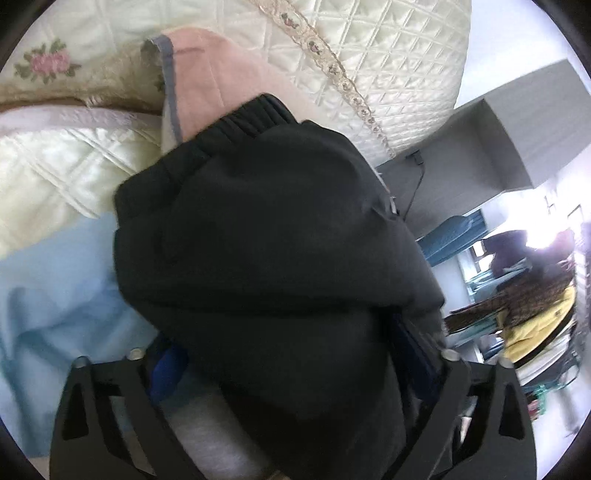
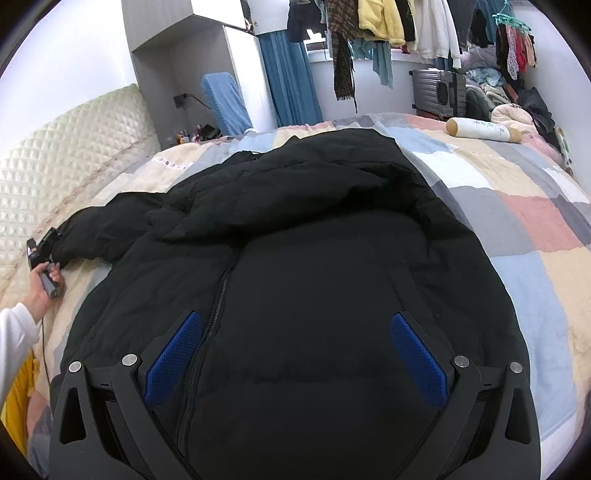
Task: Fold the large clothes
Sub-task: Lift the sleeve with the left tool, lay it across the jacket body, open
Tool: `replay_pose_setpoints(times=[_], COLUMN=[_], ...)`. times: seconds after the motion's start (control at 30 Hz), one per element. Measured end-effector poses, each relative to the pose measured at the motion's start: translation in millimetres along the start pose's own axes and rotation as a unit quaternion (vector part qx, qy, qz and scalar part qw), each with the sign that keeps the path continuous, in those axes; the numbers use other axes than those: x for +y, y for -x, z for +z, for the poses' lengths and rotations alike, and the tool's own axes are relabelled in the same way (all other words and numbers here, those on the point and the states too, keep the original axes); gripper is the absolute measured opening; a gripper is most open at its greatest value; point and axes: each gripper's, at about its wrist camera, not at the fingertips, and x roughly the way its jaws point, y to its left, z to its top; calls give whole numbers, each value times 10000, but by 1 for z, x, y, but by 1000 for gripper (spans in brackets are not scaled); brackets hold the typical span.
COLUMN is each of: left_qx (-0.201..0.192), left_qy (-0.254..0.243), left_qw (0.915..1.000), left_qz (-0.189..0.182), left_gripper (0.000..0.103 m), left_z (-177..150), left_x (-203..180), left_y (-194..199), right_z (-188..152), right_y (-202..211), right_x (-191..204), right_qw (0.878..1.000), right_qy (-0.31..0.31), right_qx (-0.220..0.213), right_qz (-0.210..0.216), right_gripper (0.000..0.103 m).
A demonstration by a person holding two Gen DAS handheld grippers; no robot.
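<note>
A large black padded jacket [image 2: 314,258] lies zipper-side up on the patchwork bedspread [image 2: 517,221]. Its hood points toward the far side and one sleeve [image 2: 103,229] stretches left toward the headboard. My right gripper [image 2: 295,354] is open, its blue pads wide apart over the jacket's lower front. My left gripper [image 2: 42,251] shows at the far left of the right wrist view, at the sleeve's end. In the left wrist view the sleeve cuff [image 1: 266,240] fills the frame between the left gripper's [image 1: 295,354] fingers, which are closed on it.
A cream quilted headboard [image 2: 66,155] runs along the left. A pink towel [image 1: 207,74] and light blue cloth [image 1: 55,288] lie near the sleeve. A white cylindrical pillow [image 2: 484,130], a suitcase [image 2: 439,88] and hanging clothes [image 2: 376,22] are at the far side.
</note>
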Motion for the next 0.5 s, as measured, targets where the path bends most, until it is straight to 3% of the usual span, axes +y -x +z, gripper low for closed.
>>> replay_pose_setpoints(times=[0.13, 0.27, 0.37, 0.5], left_qx=[-146, -295, -579, -864], left_qy=[-480, -753, -1040, -1341], left_qw=[9986, 9958, 9917, 9846], left_qz=[189, 429, 493, 716], left_gripper=[47, 20, 11, 8], left_z=[-4, 0, 5, 6], left_x=[-22, -40, -60, -84], left_y=[10, 33, 64, 110], right_z=[1, 1, 1, 1], right_y=[-2, 3, 11, 25], right_x=[0, -3, -2, -1], right_qw=[10000, 10000, 10000, 9996], right_qy=[-8, -13, 39, 260], right_qx=[49, 51, -15, -64], right_qz=[-36, -1, 40, 115], right_gripper=[103, 103, 103, 103])
